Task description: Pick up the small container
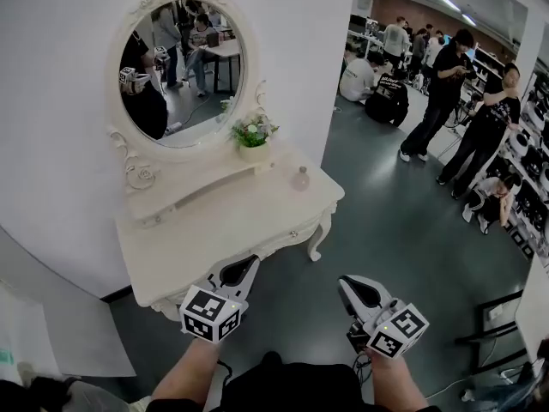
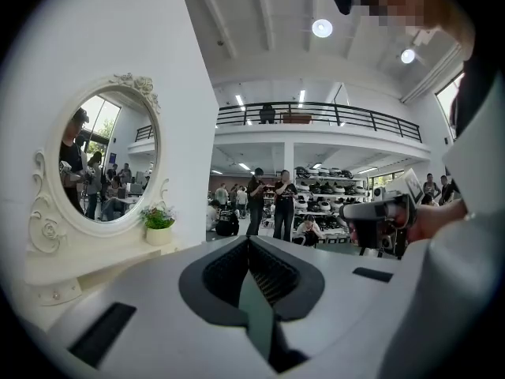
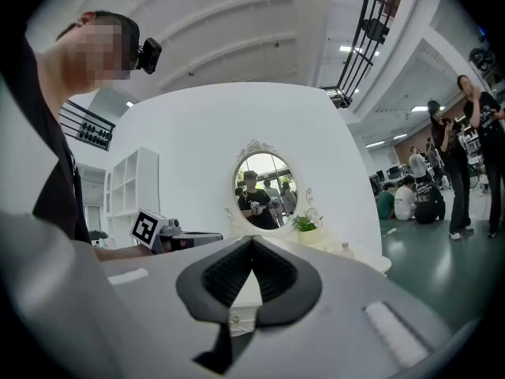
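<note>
The small container [image 1: 300, 178] is a pale pink bottle standing near the right end of the white dressing table [image 1: 214, 234]; the right gripper view shows the container [image 3: 343, 249] far off and tiny. My left gripper [image 1: 247, 264] hovers just off the table's front edge, shut and empty, its jaws pressed together in its own view [image 2: 249, 242]. My right gripper [image 1: 346, 283] hangs over the floor to the right of the table, well short of the bottle, and is also shut with nothing in it [image 3: 252, 239].
An oval mirror [image 1: 180, 67] rises at the back of the table, with a small potted plant [image 1: 254, 148] in front of it. Several people stand and sit on the grey floor at far right [image 1: 455, 84]. A black frame [image 1: 497, 320] stands at the right edge.
</note>
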Tool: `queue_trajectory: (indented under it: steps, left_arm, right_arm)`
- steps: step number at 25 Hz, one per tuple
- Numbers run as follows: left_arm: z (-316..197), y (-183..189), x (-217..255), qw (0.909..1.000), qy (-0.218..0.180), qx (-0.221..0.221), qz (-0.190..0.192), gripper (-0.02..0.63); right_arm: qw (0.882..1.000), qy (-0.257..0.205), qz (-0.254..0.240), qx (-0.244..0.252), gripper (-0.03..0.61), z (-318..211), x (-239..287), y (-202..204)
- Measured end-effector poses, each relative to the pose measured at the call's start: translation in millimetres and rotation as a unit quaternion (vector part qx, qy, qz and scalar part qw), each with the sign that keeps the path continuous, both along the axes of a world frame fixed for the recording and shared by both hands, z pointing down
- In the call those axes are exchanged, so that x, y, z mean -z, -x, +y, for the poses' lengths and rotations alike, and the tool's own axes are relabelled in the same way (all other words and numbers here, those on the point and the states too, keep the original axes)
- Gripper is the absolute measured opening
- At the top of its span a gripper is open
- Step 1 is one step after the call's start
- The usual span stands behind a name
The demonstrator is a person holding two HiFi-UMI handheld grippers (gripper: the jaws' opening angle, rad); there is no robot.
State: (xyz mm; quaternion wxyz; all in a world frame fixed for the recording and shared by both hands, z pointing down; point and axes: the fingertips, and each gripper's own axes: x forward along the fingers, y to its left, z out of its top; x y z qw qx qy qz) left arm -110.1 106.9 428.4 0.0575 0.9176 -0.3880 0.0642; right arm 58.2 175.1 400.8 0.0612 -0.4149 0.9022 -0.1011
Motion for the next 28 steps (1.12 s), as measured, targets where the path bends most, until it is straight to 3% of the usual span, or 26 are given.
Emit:
queue_trajectory:
  steps: [10,18,24,28]
  left_arm:
    - [-55.3,-0.6,7.8,0.9999,-0.007,-0.01,0.012,0.006]
    - [-91.1,-1.5,5.5,0.9999,-0.002,0.009,0.008,0.006]
    - [-136.2,-20.0,-9.5,0.9995,0.015,0.028,-0.002,0.006]
    - [-180.0,-51.6,-17.1,0.9992,0.025,0.031,-0.011,0.006]
  right_arm:
    - [1.0,0.008,0.007,-0.001,0.011,-52.1,0.0,14.8]
    - [1.0,0.007,-0.01,0.013,0.011,-91.2,2.3,9.8]
    - [0.999,0.018,-0.023,0.023,0.011,-140.3,-12.2,-18.8]
    - [0.999,0.028,-0.033,0.024,0.011,-186.8,-20.6,-52.1]
